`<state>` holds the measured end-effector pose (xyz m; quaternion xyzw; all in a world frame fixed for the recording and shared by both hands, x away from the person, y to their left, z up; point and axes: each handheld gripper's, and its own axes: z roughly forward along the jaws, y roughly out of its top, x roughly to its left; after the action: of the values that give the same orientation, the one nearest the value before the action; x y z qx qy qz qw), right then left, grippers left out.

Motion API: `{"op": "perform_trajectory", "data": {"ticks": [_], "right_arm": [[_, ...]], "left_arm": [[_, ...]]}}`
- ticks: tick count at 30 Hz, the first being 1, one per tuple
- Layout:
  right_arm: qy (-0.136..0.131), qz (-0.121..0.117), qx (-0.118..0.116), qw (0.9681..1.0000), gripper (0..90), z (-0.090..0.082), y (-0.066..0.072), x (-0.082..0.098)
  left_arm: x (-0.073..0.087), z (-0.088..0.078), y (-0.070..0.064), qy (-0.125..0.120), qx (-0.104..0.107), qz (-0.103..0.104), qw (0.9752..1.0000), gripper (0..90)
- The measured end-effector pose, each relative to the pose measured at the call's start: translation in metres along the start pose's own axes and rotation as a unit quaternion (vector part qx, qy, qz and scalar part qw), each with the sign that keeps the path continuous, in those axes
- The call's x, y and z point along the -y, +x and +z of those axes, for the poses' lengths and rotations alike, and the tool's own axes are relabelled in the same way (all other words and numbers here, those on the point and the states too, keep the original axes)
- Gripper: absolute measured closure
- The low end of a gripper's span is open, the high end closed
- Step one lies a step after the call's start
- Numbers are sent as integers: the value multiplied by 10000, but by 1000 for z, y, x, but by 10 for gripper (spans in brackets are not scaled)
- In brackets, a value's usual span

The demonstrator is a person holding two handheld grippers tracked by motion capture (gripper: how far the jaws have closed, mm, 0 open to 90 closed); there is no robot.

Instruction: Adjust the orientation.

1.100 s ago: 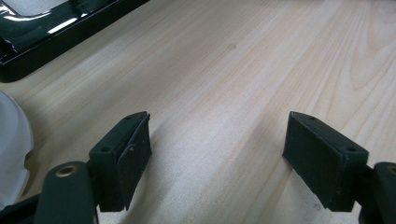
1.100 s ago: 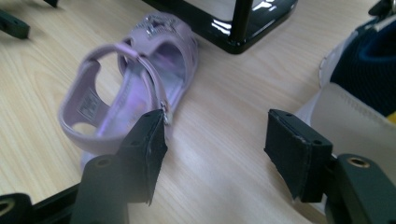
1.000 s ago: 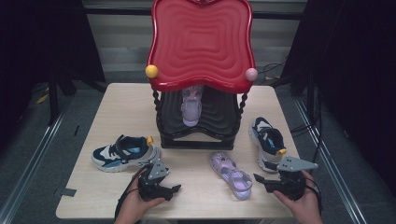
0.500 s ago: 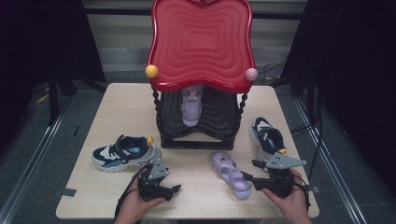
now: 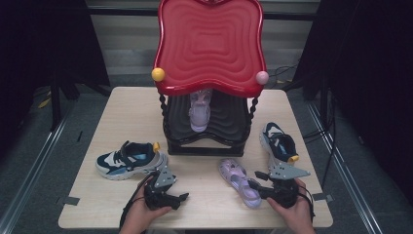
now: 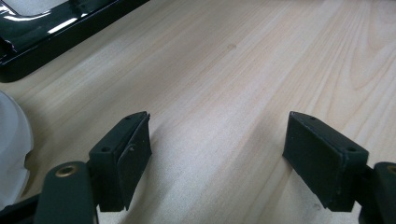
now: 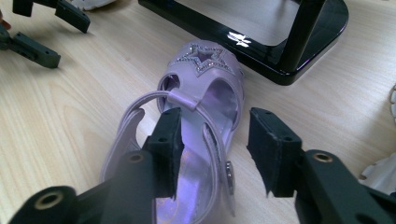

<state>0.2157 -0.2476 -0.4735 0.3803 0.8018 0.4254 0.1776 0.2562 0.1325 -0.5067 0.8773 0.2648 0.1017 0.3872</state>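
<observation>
A lilac sandal [image 5: 237, 179] with a star on its toe [image 7: 204, 57] lies on the table in front of the rack. My right gripper [image 5: 255, 187] is at its heel end. In the right gripper view the right gripper [image 7: 215, 154] has one jaw inside the sandal and the other outside its side wall. The jaws have just been closing, and the pads stand clear of the wall and strap between them. My left gripper [image 5: 181, 198] rests low near the front edge. Its jaws [image 6: 219, 154] are open over bare wood. A matching lilac sandal [image 5: 199, 113] sits on the rack's shelf.
A red-topped rack [image 5: 209, 44] with a glossy black base [image 7: 261, 42] stands mid-table. A blue-and-white sneaker [image 5: 127, 159] lies at the left and another [image 5: 278, 142] at the right, close behind my right hand. Bare wood lies between the two grippers.
My right gripper has moved left and a little down onto the sandal's heel end, and its jaws have narrowed. The left gripper has stayed put.
</observation>
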Motion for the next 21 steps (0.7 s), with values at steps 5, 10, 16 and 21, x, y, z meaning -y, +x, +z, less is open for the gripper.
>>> {"op": "perform_trajectory", "data": {"ticks": [5, 10, 16, 21], "right_arm": [[21, 6, -14, 10000, 604, 5, 3, 2], [-12, 23, -48, 10000, 634, 12, 4, 4], [-66, -125, 71, 9999, 673, 16, 6, 8], [-83, -49, 57, 9999, 691, 18, 2, 13]], "left_arm": [[0, 0, 0, 2, -1, -1, 10000, 225], [0, 0, 0, 1, -2, -1, 10000, 225], [0, 0, 0, -11, 7, -4, 10000, 225], [0, 0, 0, -11, 7, -4, 10000, 225]]}}
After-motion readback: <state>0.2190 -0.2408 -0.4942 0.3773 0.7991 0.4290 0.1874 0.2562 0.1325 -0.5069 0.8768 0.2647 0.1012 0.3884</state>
